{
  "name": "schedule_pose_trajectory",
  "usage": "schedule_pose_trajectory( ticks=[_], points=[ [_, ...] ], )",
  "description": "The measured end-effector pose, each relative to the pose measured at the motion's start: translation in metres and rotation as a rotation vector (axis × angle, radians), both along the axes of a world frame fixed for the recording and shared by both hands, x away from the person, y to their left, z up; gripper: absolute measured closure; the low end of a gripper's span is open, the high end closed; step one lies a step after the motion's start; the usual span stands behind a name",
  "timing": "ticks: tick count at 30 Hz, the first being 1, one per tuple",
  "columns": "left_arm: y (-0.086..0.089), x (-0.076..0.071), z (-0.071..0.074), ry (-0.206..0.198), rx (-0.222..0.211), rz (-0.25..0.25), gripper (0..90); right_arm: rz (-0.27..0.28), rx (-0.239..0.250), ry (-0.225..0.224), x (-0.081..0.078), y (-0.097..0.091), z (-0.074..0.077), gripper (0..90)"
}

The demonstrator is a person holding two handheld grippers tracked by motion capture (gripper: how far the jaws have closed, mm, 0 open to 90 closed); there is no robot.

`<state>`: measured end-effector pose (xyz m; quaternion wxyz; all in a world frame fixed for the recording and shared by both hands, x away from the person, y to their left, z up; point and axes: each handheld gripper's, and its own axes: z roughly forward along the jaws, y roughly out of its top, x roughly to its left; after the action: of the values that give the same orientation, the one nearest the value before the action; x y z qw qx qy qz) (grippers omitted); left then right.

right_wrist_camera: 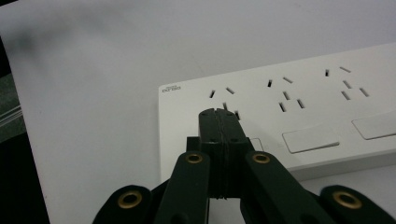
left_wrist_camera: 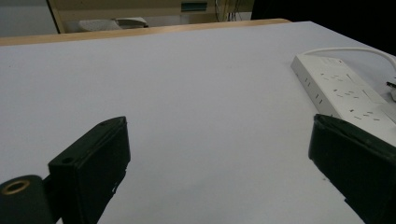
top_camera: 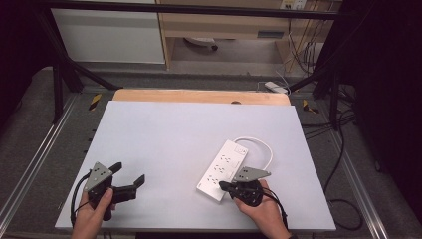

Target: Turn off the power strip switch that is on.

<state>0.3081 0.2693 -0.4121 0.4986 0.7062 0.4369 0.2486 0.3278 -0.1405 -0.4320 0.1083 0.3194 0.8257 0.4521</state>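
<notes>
The right tool has its jaws pressed together with nothing between them, its tip over the near end of the white power strip; the right gripper view shows the closed tip above the strip's end sockets, just beside a rocker switch. Whether the tip touches the strip cannot be told. The strip lies slantwise on the right half of the pale bench, its white cable looping off its far end. The left tool rests at the near left, well apart from the strip, jaws spread wide and holding nothing; in the left gripper view the strip sits far right.
</notes>
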Motion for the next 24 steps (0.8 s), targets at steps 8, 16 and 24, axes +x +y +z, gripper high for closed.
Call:
schedule_pose_trajectory(
  ticks=[8, 16, 24],
  points=[
    [-0.0001, -0.0001, 0.0, 0.0, -0.001, -0.001, 5.5, 0.0, -0.007, 0.006, 0.0011, 0.0009, -0.0026, 90.0],
    [-0.0001, -0.0001, 0.0, 0.0, 0.001, -0.002, 5.5, 0.003, -0.014, 0.009, 0.0015, 0.002, -0.0046, 90.0],
    [0.0001, -0.0001, 0.0003, -0.004, -0.001, -0.001, 5.5, 0.002, -0.02, 0.01, 0.0015, 0.0028, -0.0056, 90.0]
  ],
)
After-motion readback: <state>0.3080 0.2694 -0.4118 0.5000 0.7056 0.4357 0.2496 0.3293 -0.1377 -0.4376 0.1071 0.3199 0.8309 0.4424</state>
